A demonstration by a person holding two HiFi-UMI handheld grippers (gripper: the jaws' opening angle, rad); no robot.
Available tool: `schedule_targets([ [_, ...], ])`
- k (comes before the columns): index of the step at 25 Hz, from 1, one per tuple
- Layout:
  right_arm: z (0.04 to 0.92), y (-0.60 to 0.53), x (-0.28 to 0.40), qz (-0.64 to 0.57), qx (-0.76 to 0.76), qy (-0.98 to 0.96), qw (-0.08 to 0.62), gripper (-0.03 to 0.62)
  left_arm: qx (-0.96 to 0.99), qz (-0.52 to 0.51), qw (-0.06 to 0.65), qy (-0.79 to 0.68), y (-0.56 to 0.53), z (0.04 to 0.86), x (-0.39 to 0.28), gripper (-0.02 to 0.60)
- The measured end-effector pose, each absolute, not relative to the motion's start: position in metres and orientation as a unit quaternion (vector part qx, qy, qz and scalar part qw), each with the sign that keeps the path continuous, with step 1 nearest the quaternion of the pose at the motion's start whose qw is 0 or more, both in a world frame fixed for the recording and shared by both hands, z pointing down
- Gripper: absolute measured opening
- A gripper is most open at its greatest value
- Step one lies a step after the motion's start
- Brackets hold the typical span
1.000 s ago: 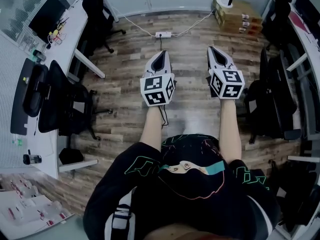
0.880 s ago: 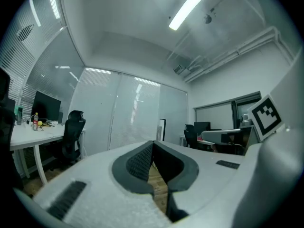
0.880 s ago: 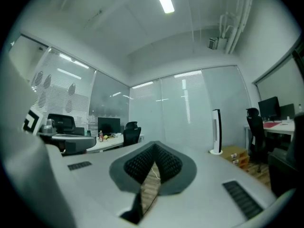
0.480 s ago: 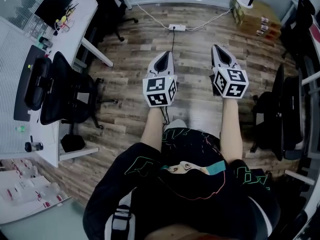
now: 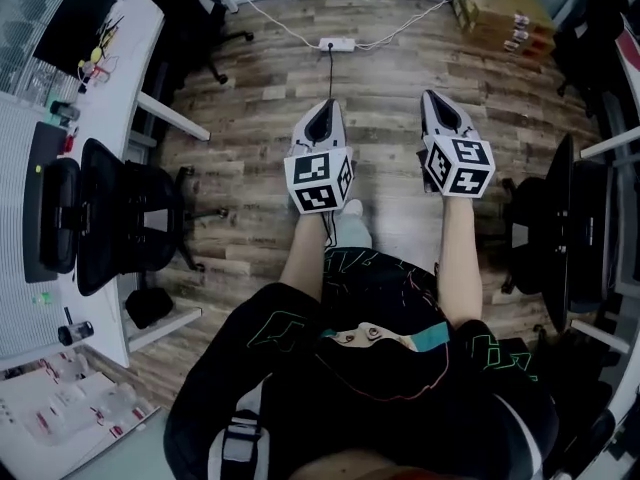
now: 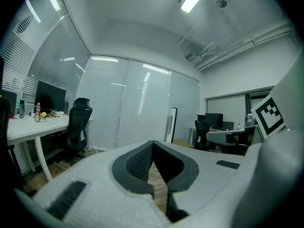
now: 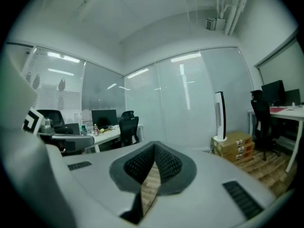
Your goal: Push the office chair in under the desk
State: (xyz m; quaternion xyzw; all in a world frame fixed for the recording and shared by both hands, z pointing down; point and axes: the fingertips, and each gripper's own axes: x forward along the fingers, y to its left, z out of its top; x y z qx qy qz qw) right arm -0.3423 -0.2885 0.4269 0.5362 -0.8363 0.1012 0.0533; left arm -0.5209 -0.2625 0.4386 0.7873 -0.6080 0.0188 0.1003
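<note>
A black office chair stands pulled out from the white desk at the left of the head view, its back toward the desk. Another black chair stands at the right by a second desk. My left gripper and right gripper are held out side by side over the bare wood floor, both shut with nothing between the jaws. Neither touches a chair. In the left gripper view the left gripper points toward a far chair. The right gripper points at a glass wall.
A power strip with a white cable lies on the floor ahead. Cardboard boxes and a white tower fan stand at the far right. A third chair is at the far left. Monitors and bottles sit on the left desk.
The view has shifted: the power strip and boxes now lie higher in the picture. Both grippers stay shut and side by side in front of me.
</note>
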Motion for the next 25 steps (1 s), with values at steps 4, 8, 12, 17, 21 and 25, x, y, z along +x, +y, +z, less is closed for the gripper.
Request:
schedule_targets([
  [4, 0.427, -0.335, -0.335, 0.115, 0.557, -0.822, 0.038, 0.005, 0.809, 0.039, 0.094, -0.579, -0.313, 0.437, -0.507, 0.008],
  [8, 0.452, -0.358, -0.335, 0.134, 0.581, -0.802, 0.039, 0.005, 0.813, 0.056, 0.101, -0.571, -0.35, 0.454, -0.517, 0.009],
  [12, 0.471, -0.358, -0.294, 0.158, 0.639, -0.752, 0.038, 0.005, 0.838, 0.076, 0.108, -0.53, -0.38, 0.467, -0.487, 0.008],
  [17, 0.476, -0.339, -0.218, 0.175, 0.724, -0.666, 0.03, 0.005, 0.901, 0.104, 0.102, -0.41, -0.394, 0.473, -0.395, 0.008],
  [21, 0.478, -0.3, -0.162, 0.176, 0.784, -0.595, 0.025, 0.005, 0.939, 0.116, 0.095, -0.308, -0.385, 0.476, -0.316, 0.009],
  [25, 0.476, -0.244, -0.106, 0.173, 0.837, -0.519, 0.017, 0.005, 0.966, 0.119, 0.087, -0.213, -0.356, 0.476, -0.235, 0.009],
])
